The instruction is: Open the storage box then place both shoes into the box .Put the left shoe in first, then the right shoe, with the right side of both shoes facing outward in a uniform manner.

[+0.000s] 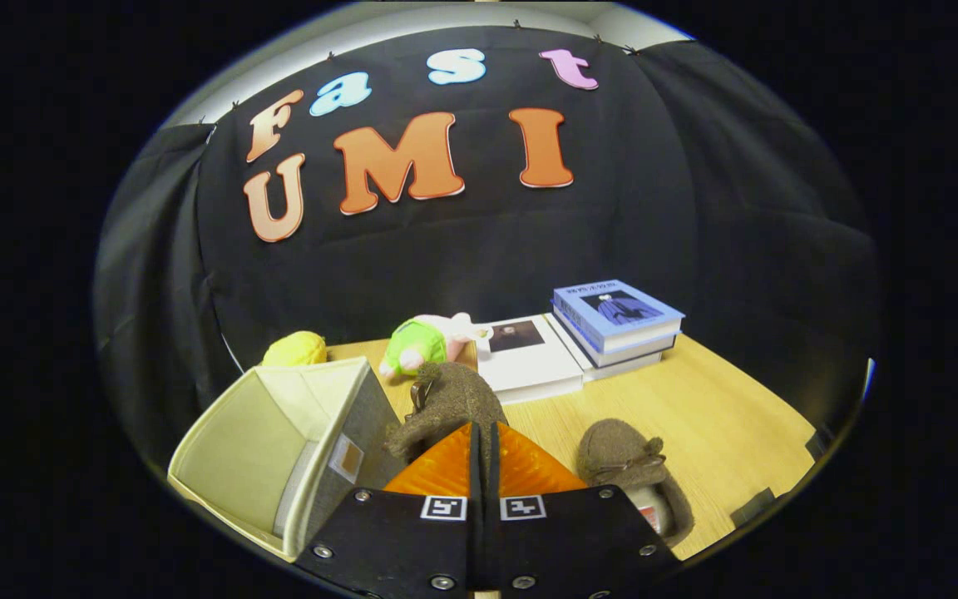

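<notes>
Brown felt, fuzzy and rounded, covers both shoes: one shoe [450, 408] sits pinched at its heel between the orange ribbed fingers [446, 470] of the claw [485, 453], which is closed narrow on it; the other shoe [633, 474] lies on the pale wooden tabletop [737, 416] just right of the fingers. The cream fabric box [279, 449] stands open to the left.

Box [279, 441] left of fingers [446, 470], one shoe [450, 403] w/ fingers, other shoe [633, 470] right, books [612, 320] behind
</notes>
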`<state>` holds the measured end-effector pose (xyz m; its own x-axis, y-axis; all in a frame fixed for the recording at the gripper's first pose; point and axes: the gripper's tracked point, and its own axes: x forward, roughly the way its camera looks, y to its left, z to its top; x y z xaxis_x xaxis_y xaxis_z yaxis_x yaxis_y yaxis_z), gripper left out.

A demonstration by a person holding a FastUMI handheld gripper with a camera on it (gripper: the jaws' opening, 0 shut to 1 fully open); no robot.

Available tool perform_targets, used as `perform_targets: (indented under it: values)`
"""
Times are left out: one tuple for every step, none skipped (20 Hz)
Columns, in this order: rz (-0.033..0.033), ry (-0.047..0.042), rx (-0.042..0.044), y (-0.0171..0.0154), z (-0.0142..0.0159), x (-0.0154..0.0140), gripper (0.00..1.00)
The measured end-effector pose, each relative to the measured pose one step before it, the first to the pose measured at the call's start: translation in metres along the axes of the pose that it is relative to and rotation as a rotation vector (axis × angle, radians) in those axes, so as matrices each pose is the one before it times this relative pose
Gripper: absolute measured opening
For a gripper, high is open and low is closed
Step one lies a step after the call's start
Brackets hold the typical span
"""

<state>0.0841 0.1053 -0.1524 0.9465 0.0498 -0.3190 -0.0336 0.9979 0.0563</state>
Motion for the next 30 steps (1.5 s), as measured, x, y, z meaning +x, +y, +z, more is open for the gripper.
perform_targets:
  values:
    - [0.00457,-0.01585,-0.00713,0.00466,0.01359,-0.00433,0.0]
    - [0.00427,-0.02534,-0.00413,0.00494,0.01402,-0.00519,0.0]
    - [0.00794,-0.01813,-0.00659,0.00736,0.01336,-0.00321,0.0]
    - [0.01123,-0.01506,-0.00381,0.0091,0.01135,-0.00283,0.0]
    - [0.01577,-0.0123,0.00625,0.01002,0.00937,-0.00243,0.0]
    - [0.01794,-0.00328,0.00069,0.01148,0.00612,-0.00595,0.0]
    - [0.01577,-0.00252,0.00356,0.01215,0.00523,-0.00193,0.0]
    - [0.01954,0.00119,0.00783,0.01271,0.00264,-0.00055,0.0]
    - [0.0178,0.00006,0.01266,0.0126,0.00268,-0.0001,0.0]
    - [0.01589,0.00518,0.01017,0.01217,-0.0012,0.00115,0.0]
    - [0.01356,0.00447,0.00846,0.01247,-0.0003,0.00079,0.0]
    - [0.01183,0.00874,0.00512,0.01102,-0.00434,0.00235,0.0]
    - [0.01286,0.0104,0.00916,0.011,-0.00457,0.00239,0.0]
    - [0.01352,0.01504,0.00599,0.01157,-0.00647,0.00296,0.0]
    - [0.01039,0.01662,0.00907,0.00991,-0.00766,0.00259,0.0]
    - [0.00904,0.02069,0.00401,0.00858,-0.0099,0.00371,0.0]
    - [0.00353,0.01782,0.0043,0.00746,-0.00885,0.00336,0.0]
    - [0.00026,0.01713,0.00317,0.00744,-0.00867,0.00306,0.0]
    - [-0.00253,0.01659,-0.00173,0.00528,-0.00924,0.00366,0.0]
    - [-0.00688,0.01288,-0.00289,0.00404,-0.00798,0.00401,0.0]
    - [-0.00192,0.01863,-0.00389,0.00506,-0.0084,0.00219,0.0]
    - [-0.00286,0.01403,-0.0049,0.00522,-0.00774,0.00196,0.0]
    - [0.00382,0.01729,-0.01094,0.00669,-0.00568,0.00166,0.01]
    - [0.00884,0.01621,-0.0165,0.00891,-0.00763,-0.00044,0.01]
    - [-0.00346,0.01513,-0.02255,0.00175,-0.00568,0.00021,0.03]
    - [0.01438,0.00289,-0.02195,0.0048,-0.00067,-0.00069,0.03]
    - [0.0086,-0.00659,-0.01546,0.00325,0.00236,-0.00295,0.08]
    - [0.0001,-0.0106,-0.0147,0.00261,0.00393,-0.00373,0.1]
    - [-0.00708,-0.01452,-0.02201,-0.00165,0.00391,-0.00423,0.29]
    - [-0.01108,-0.01444,-0.02374,-0.00288,0.0044,-0.00248,0.47]
